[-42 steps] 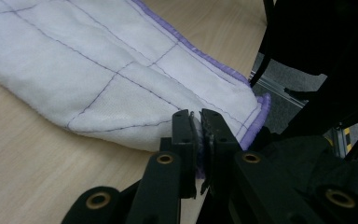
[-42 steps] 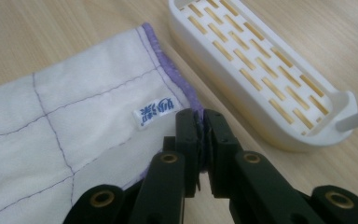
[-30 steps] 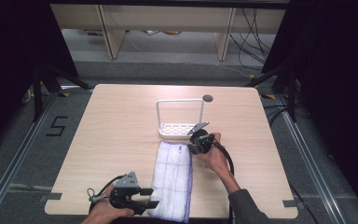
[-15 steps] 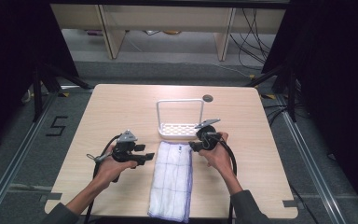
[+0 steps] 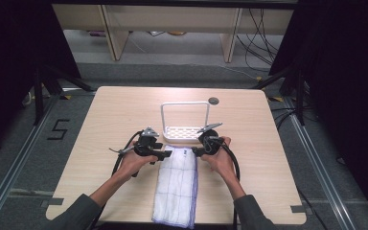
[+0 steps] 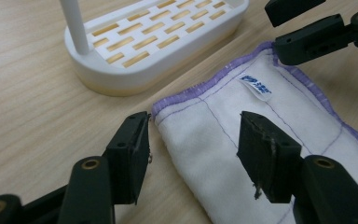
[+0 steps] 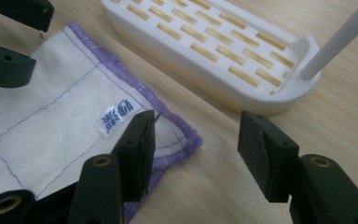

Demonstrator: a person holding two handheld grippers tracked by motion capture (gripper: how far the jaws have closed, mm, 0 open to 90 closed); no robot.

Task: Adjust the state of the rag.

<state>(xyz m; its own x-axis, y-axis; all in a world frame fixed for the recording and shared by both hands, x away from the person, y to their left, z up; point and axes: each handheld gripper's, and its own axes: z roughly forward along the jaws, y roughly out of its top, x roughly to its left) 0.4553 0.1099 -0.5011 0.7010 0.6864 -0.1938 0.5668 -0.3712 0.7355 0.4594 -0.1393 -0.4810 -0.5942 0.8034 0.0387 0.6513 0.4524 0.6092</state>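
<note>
A folded white cloth (image 5: 177,187) with a purple hem lies lengthwise on the table, from just in front of the white slotted rack (image 5: 184,133) to the front edge. My left gripper (image 5: 167,153) is at the cloth's far left corner. Its open jaws (image 6: 193,123) straddle that corner of the cloth (image 6: 223,121) without pressing it. My right gripper (image 5: 194,152) is at the far right corner and has just been opening. Its jaws (image 7: 196,121) stand apart over the hem of the cloth (image 7: 51,116), near the blue label, and do not grip it.
The rack (image 6: 154,42) with its upright handle frame stands just beyond both grippers, close to the cloth's far edge. The wooden table (image 5: 268,124) has bare room left and right of the cloth. A small dark disc (image 5: 213,101) sits behind the rack.
The left hand has moved from the table's front edge up to the cloth's far left corner. The right hand has stayed at the far right corner.
</note>
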